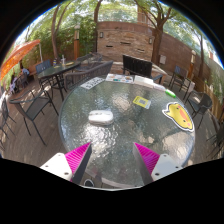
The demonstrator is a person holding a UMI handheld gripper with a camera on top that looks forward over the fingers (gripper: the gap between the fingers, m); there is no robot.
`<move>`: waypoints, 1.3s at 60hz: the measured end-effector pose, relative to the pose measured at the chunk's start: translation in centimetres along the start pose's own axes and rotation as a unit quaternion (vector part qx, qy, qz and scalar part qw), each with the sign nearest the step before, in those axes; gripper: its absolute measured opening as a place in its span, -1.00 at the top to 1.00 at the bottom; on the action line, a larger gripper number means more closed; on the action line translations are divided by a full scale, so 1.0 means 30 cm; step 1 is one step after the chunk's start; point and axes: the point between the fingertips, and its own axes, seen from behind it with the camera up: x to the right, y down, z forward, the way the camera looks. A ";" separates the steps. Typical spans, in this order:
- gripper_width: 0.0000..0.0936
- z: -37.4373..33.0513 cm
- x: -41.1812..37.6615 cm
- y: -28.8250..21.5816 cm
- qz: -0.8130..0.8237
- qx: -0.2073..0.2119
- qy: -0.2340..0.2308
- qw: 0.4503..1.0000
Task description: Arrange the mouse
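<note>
Gripper (113, 157): 2 fingers with magenta wedge pads (78, 156), spread apart, nothing between them.
Desk (110, 130): round, glossy glass top reflecting trees.
Mouse pad (179, 115): yellow, rounded, flat, beyond the right finger near the desk's rim.
Mouse: cannot be made out.
Monitor (137, 67): dark rectangle at far edge.
Chairs (35, 105): metal mesh, left.

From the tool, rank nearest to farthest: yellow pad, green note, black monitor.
Tool open, holding nothing, at the glass table's near edge.
1. Yellow pad, ahead to the right.
2. Green note, mid-table.
3. Black monitor, at the far edge.
</note>
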 end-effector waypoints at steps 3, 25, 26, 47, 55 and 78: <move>-0.86 0.084 -0.023 -0.035 -0.004 0.011 -0.001 1.000; -0.83 0.508 -0.087 -0.210 -0.037 0.010 0.000 0.999; -0.83 0.514 -0.086 -0.219 -0.039 0.011 0.001 0.999; -0.43 0.652 -0.082 -0.323 -0.025 -0.001 -0.020 0.999; -0.06 0.650 -0.112 -0.310 0.007 -0.002 -0.022 1.000; 0.24 0.490 -0.158 -0.518 0.000 0.040 -0.074 0.996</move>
